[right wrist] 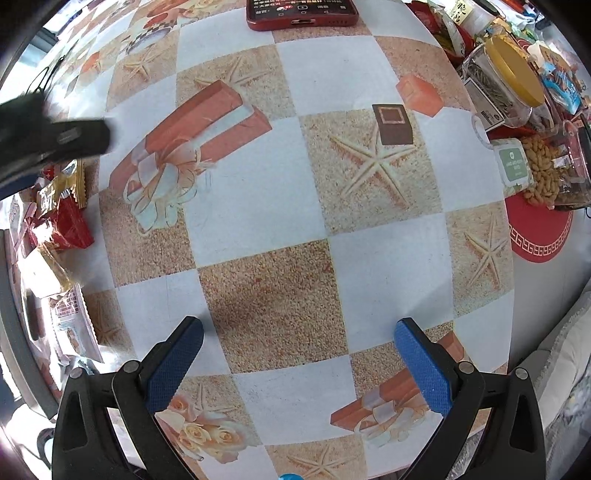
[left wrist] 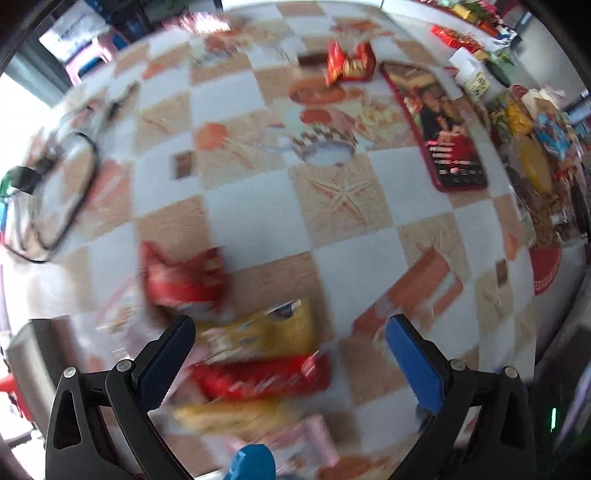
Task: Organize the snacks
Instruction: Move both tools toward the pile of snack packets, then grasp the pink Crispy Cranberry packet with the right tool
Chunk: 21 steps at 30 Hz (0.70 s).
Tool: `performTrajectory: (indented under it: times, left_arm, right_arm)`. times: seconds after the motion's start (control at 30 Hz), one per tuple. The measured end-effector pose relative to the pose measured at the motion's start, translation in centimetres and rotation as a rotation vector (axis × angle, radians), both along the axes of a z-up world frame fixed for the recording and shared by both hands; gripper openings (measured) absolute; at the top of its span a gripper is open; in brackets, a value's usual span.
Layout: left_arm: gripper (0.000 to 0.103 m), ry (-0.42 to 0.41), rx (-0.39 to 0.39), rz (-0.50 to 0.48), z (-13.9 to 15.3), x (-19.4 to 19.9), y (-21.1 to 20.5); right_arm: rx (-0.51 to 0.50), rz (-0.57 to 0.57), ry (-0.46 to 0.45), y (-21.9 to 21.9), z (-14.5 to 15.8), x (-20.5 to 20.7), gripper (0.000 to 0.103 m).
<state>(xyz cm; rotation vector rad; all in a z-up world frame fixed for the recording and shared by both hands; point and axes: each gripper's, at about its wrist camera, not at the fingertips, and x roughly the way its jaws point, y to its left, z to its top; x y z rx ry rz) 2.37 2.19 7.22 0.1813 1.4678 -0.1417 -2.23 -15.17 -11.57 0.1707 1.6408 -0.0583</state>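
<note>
Left wrist view — both tongs [left wrist: 290, 332] [right wrist: 299, 332] gape wide, holding nothing.

Checkered tablecloth [right wrist: 310, 74] (starfish, gift prints), bright daylight at left

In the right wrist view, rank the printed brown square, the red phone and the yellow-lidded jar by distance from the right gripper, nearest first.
From the right gripper:
1. Printed brown square, ahead, slightly right on the tablecloth.
2. Yellow-lidded jar, far right, lying on its side.
3. Red phone, straight ahead at the top edge.

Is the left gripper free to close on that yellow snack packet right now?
Probably yes: the left gripper is open above the yellow packet, nothing between its fingers and it, though the view is blurred.
</note>
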Motion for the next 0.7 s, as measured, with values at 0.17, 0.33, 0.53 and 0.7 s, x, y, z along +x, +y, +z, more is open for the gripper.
performTrajectory:
  times: [0.17, 0.33, 0.53, 0.7]
  left_arm:
    - [0.103, -0.070, 0.088, 0.008, 1.0, -1.9, 5.2]
    - [0.103, 0.030, 0.104, 0.045, -1.9, -6.5, 12.8]
    - [0.103, 0.106, 0.152, 0.030, -5.0, -9.0, 15.3]
    - [0.103, 0.128, 0.139, 0.071, -7.8, -8.3, 16.7]
  right_arm:
    - [0.029, 0.000, -0.011, 0.8, 0.4, -0.9, 0.103]
    - [0.018, 0.004, -0.021, 1.0, 0.6, -1.3, 0.103]
    - [0.004, 0.008, -0.022, 1.1, 0.7, -1.6, 0.103]
    - [-0.007, 0.009, 0.002, 1.0, 0.6, -1.3, 0.103]
